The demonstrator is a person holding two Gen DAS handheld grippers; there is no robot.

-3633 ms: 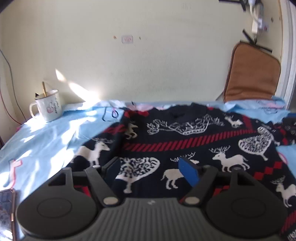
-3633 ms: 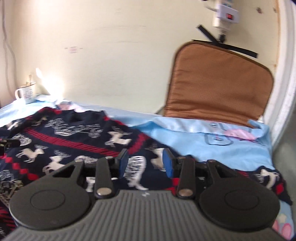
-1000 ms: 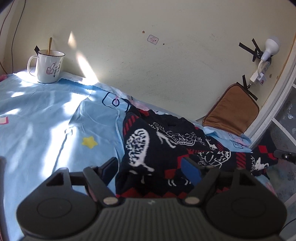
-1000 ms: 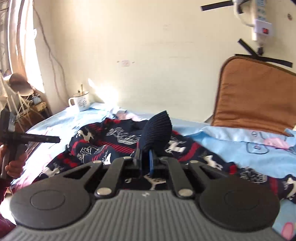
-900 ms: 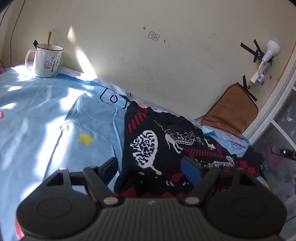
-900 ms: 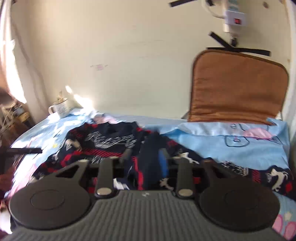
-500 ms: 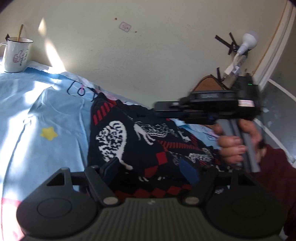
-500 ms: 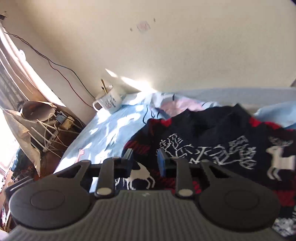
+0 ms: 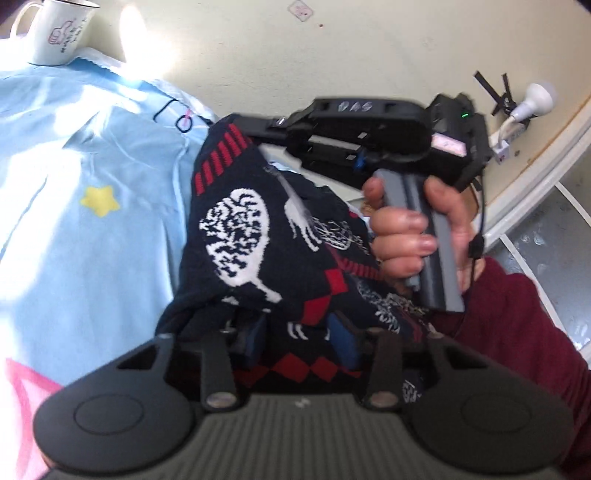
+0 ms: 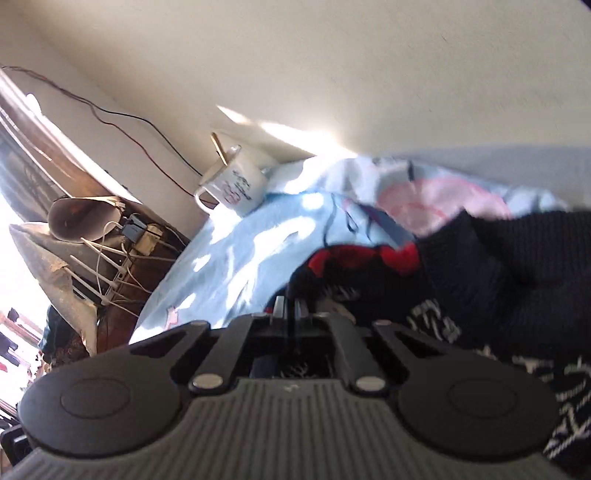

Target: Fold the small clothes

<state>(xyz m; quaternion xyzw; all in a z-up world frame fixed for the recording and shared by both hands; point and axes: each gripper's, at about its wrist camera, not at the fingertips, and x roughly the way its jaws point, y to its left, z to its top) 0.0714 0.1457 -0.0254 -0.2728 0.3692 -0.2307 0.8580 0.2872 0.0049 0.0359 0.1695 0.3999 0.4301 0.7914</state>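
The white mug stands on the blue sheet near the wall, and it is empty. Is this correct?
Not quite. The white mug does stand on the blue sheet near the wall, but it is not empty: the right wrist view shows a stick-like utensil leaning out of it.

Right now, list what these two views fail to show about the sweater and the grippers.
- Right gripper tips: right wrist view, blurred, buried in dark sweater folds.
- Sweater's right half: left wrist view, hidden behind the hand.
- Left gripper pads: left wrist view, partly covered by draped knit.
- Mug top: cut off by the frame edge.
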